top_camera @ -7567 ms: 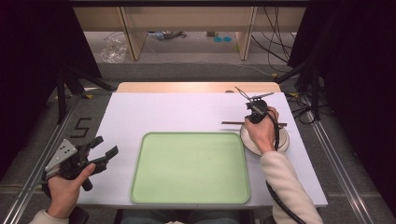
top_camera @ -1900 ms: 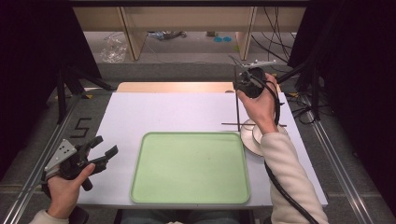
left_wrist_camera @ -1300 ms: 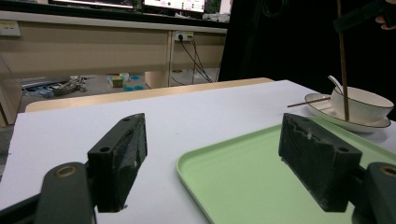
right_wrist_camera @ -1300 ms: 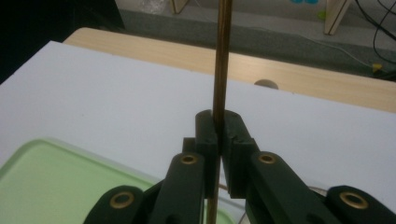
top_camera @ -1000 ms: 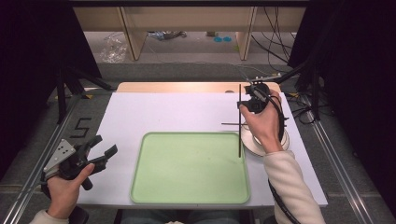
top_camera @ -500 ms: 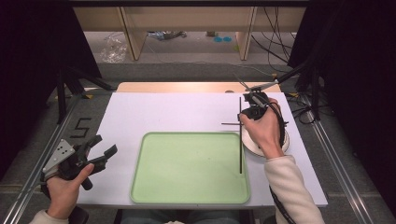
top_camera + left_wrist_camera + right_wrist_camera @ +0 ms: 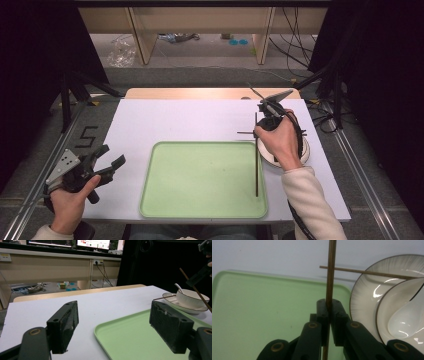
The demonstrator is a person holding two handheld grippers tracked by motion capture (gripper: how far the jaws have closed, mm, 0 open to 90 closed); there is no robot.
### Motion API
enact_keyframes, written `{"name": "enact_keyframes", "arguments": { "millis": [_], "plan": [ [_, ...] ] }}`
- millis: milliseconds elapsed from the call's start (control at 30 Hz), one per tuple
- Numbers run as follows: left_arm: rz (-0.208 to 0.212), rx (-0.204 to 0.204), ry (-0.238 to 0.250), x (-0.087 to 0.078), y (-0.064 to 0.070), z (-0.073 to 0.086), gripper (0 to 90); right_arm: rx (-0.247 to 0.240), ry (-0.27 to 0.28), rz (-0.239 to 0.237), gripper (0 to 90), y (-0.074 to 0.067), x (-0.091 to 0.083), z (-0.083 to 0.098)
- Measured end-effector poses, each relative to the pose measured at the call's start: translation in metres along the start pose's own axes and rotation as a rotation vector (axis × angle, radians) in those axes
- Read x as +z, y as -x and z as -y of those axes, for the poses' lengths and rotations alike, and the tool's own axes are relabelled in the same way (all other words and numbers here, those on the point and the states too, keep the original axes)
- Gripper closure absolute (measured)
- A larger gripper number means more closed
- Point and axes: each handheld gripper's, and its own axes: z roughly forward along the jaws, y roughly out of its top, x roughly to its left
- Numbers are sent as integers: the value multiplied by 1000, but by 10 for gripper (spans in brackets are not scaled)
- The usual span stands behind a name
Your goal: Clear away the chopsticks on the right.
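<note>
Lowering the thin dark-brown wooden chopstick (image 7: pixel 256 165) flat onto the pale green plastic tray (image 7: pixel 200 180) looks like the step in hand — best done by bringing its far tip down gently along the tray's right side, keeping it clear of the raised rim, and letting go only once it lies level so it cannot roll. The right gripper (image 7: pixel 329 305) has its fingers pressed together on the chopstick, which runs straight up between them over the tray. A second chopstick (image 7: pixel 372 272) rests across the white ceramic plate (image 7: pixel 362 295) beside the tray, by the white bowl (image 7: pixel 191 297). The left gripper (image 7: pixel 120 322) hovers with fingers spread wide, holding nothing — near the tray's left edge, above the white table (image 7: pixel 190 120).
</note>
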Motion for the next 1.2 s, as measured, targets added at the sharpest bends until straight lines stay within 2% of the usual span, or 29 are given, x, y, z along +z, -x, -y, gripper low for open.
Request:
{"name": "enact_keyframes", "arguments": {
  "millis": [33, 67, 100, 133, 167, 233, 267, 300, 333, 367, 400, 467, 533, 567, 600, 633, 700, 767, 833, 900, 967, 1000, 1133, 1167, 1200],
  "plan": [
    [-1, -3, 1, 0, 0, 0, 233, 19, -47, 22, 874, 1, 8, -1],
    [0, -1, 1, 0, 0, 0, 233, 19, -47, 22, 874, 1, 8, -1],
    [0, 0, 0, 0, 0, 0, 233, 18, -68, 21, 873, 2, 13, -1],
    [1, 0, 0, 0, 0, 0, 233, -1, -100, 31, 873, 5, 25, 0],
    [2, -1, 0, 0, 0, 0, 233, -1, -100, 31, 873, 5, 25, 0],
    [2, -1, -1, 0, 0, 0, 233, 9, -151, 49, 873, 7, 38, 1],
    [1, -2, 0, 0, 0, 0, 234, 32, -181, 46, 873, 7, 41, 1],
    [2, -3, 1, 0, 0, 0, 234, 32, -181, 46, 873, 7, 41, 1],
    [2, -3, 0, 0, 0, 0, 234, 9, -188, 56, 873, 9, 50, 2],
    [3, -3, -1, 0, 0, 0, 234, 40, -208, 69, 873, 8, 53, 2],
    [4, -1, -1, 0, 0, 0, 234, 40, -208, 69, 873, 8, 53, 2],
    [4, -1, -1, 0, 0, 0, 234, 68, -250, 104, 873, 7, 64, 4],
    [5, -2, -1, 0, 0, 0, 234, 75, -250, 111, 873, 7, 68, 5],
    [5, -1, -1, 0, 0, 0, 233, 62, -265, 130, 873, 9, 72, 6],
    [6, -2, -1, 0, 0, 0, 233, 84, -273, 145, 872, 10, 79, 8],
    [5, -1, -1, 0, 0, 0, 234, 120, -259, 147, 872, 9, 83, 8],
    [6, -1, 0, 0, 0, 0, 234, 93, -279, 165, 872, 12, 88, 9],
    [7, -1, 0, 0, -1, 0, 234, 81, -276, 181, 872, 12, 93, 11],
    [6, -5, 1, 0, 0, 0, 234, 94, -288, 187, 871, 10, 96, 11],
    [7, -1, 0, 0, -1, 0, 234, 92, -282, 203, 870, 9, 100, 12],
    [5, -1, -2, 0, 0, 0, 234, 82, -299, 208, 869, 9, 102, 12],
    [3, -5, -1, 0, 0, 0, 234, 86, -293, 233, 863, 7, 105, 13],
    [8, -2, 1, 0, -1, 0, 234, 76, -301, 217, 844, 6, 107, 14],
    [5, 0, 0, 1, -1, 0, 234, 111, -287, 215, 835, 3, 108, 13],
    [6, 0, -1, 1, -1, 0, 233, 76, -285, 219, 824, 4, 107, 14]
  ]
}}
